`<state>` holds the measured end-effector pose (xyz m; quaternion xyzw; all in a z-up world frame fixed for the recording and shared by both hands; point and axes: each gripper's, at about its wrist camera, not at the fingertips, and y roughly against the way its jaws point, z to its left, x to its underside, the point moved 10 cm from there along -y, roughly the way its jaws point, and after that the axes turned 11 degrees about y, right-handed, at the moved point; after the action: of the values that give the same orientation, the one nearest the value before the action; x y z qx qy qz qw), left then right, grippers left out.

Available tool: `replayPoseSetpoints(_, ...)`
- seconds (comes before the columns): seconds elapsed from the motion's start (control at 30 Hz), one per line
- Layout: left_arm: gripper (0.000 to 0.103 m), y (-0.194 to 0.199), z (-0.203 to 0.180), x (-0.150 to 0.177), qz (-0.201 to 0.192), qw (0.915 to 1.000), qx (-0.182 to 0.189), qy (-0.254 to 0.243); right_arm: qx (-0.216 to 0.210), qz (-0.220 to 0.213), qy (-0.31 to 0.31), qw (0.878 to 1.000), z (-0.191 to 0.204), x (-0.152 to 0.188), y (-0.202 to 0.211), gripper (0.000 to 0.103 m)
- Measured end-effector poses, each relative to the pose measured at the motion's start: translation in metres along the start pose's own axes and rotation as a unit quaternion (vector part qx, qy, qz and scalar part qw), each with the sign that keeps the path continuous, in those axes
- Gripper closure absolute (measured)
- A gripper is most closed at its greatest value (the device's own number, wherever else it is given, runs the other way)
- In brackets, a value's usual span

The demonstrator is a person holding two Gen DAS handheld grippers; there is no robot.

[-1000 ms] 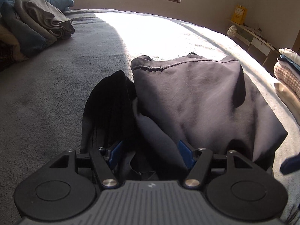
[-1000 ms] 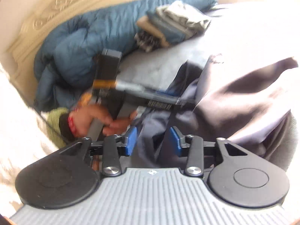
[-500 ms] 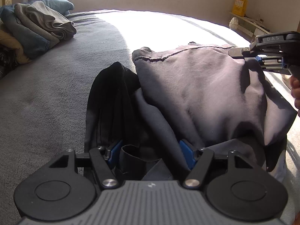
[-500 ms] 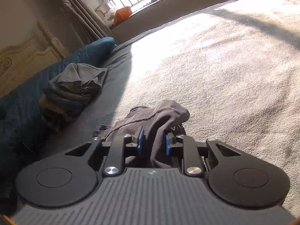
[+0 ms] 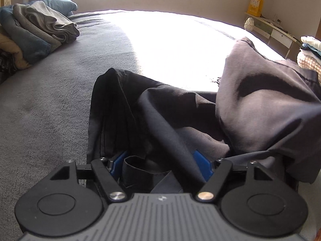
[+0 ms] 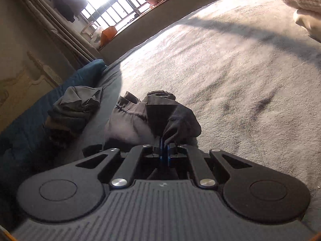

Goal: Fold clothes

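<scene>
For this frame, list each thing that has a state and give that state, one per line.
Left claw: open, jaws just widened, dark cloth lying loose between them.
Right claw: shut on the grey garment, jaws just closed.
Grey garment: unfolded, bunched, one edge lifted off the bed.
Black garment: crumpled on the bed.
Clothes pile: folded and stacked by the blue pillow.

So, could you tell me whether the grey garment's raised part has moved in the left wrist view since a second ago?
Yes. The grey garment has swung right, towards the desk, uncovering sunlit bed; the right tongs, just closed, pinch it.
</scene>
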<state>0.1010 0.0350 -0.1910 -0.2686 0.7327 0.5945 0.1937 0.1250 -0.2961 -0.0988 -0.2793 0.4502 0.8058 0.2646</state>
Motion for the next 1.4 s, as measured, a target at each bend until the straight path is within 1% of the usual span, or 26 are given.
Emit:
replayPoseSetpoints(0.13,0.03,0.001,-0.001,0.0,0.003,1.0,-0.003,-0.001,0.06,0.063,-0.025,0.996,-0.033,0.059,0.011,0.1)
replayPoseSetpoints(0.2,0.029,0.0,-0.001,-0.001,0.004,1.0,-0.004,0.0,0.081,0.076,-0.035,0.993,-0.042,0.079,0.015,0.1)
replayPoseSetpoints(0.27,0.029,0.0,-0.001,-0.001,0.004,1.0,-0.006,-0.001,0.09,0.075,-0.045,0.992,-0.047,0.087,0.019,0.1)
replayPoseSetpoints(0.37,0.029,0.0,-0.001,-0.001,0.005,0.9999,-0.009,-0.002,0.111,0.073,-0.023,0.991,-0.049,0.089,0.028,0.101)
replayPoseSetpoints(0.5,0.029,0.001,0.001,-0.002,0.008,0.9999,-0.006,0.01,0.149,0.083,-0.03,0.985,-0.07,0.095,0.047,0.101)
replayPoseSetpoints(0.6,0.029,0.002,0.003,-0.003,0.01,0.9998,-0.005,0.015,0.185,0.091,-0.033,0.978,-0.087,0.109,0.062,0.101)
replayPoseSetpoints(0.67,0.029,0.003,0.003,-0.003,0.011,0.9998,-0.005,0.017,0.217,0.09,-0.028,0.972,-0.094,0.113,0.068,0.1)
replayPoseSetpoints(0.7,0.029,0.003,0.003,-0.003,0.012,0.9998,-0.006,0.017,0.229,0.085,-0.019,0.969,-0.093,0.112,0.071,0.098)
replayPoseSetpoints(0.77,0.029,0.004,0.003,-0.003,0.013,0.9997,-0.009,0.018,0.257,0.07,0.013,0.964,-0.089,0.101,0.076,0.09)
replayPoseSetpoints(0.87,0.03,0.008,0.004,-0.003,0.014,0.9996,-0.009,0.022,0.272,0.025,0.042,0.961,-0.083,0.073,0.085,0.083)
replayPoseSetpoints(0.9,0.03,0.009,0.004,-0.003,0.014,0.9996,-0.01,0.023,0.269,0.008,0.055,0.962,-0.078,0.061,0.086,0.081)
replayPoseSetpoints(0.97,0.03,0.013,0.005,-0.005,0.01,0.9996,-0.012,0.022,0.261,-0.025,0.081,0.961,-0.066,0.037,0.089,0.072)
replayPoseSetpoints(1.0,0.03,0.015,0.004,-0.007,0.005,0.9997,-0.014,0.019,0.243,-0.032,0.097,0.965,-0.056,0.028,0.085,0.069)
replayPoseSetpoints(1.03,0.03,0.018,0.003,-0.009,-0.002,0.9998,-0.015,0.015,0.214,-0.031,0.116,0.969,-0.043,0.021,0.077,0.058)
replayPoseSetpoints(1.07,0.03,0.021,0.001,-0.012,-0.01,0.9998,-0.014,0.009,0.181,-0.029,0.137,0.974,-0.028,0.015,0.068,0.051)
replayPoseSetpoints(1.1,0.03,0.024,-0.002,-0.015,-0.019,0.9997,-0.013,0.001,0.149,-0.026,0.163,0.975,-0.009,0.013,0.056,0.049)
replayPoseSetpoints(1.17,0.03,0.028,-0.01,-0.019,-0.033,0.9993,-0.008,-0.018,0.085,-0.021,0.217,0.972,0.03,0.009,0.034,0.039)
replayPoseSetpoints(1.2,0.029,0.029,-0.014,-0.019,-0.035,0.999,-0.006,-0.028,0.053,-0.018,0.243,0.968,0.05,0.008,0.023,0.036)
replayPoseSetpoints(1.23,0.029,0.028,-0.019,-0.018,-0.033,0.9988,-0.003,-0.037,0.03,-0.013,0.275,0.961,0.068,0.01,0.012,0.031)
replayPoseSetpoints(1.27,0.029,0.027,-0.024,-0.017,-0.032,0.9984,-0.001,-0.046,0.007,-0.007,0.308,0.951,0.087,0.013,0.001,0.024)
replayPoseSetpoints(1.3,0.029,0.025,-0.029,-0.014,-0.028,0.9981,0.001,-0.055,-0.015,-0.001,0.341,0.94,0.105,0.017,-0.009,0.021)
replayPoseSetpoints(1.37,0.029,0.019,-0.033,-0.007,-0.015,0.9976,-0.004,-0.068,-0.041,0.012,0.399,0.916,0.135,0.026,-0.028,0.018)
replayPoseSetpoints(1.4,0.029,0.017,-0.035,-0.003,-0.012,0.9972,-0.005,-0.074,-0.048,0.025,0.428,0.902,0.146,0.033,-0.039,0.018)
